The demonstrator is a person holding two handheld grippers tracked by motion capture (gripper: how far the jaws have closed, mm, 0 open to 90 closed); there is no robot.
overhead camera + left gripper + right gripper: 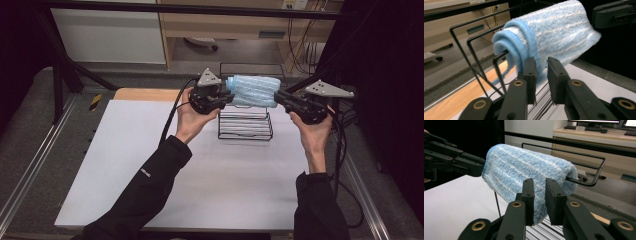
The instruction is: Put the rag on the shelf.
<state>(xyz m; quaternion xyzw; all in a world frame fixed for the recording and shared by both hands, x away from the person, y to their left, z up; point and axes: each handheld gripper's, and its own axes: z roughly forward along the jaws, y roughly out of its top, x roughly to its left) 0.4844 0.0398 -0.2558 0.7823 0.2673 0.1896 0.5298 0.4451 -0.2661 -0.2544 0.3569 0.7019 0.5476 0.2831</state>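
Pinching unlabelled towel (253, 90), seemingly both ends.

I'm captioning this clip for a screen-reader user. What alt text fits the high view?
A person holds a rolled blue-and-white towel above a black wire rack, with the left hand-held gripper and the right hand-held gripper each pinching one end. The rack stands at the far edge of a white table.

Fluffy blue terry cloth towel (253, 90); thin black wire rack (245, 126); matt white tabletop (150, 165)
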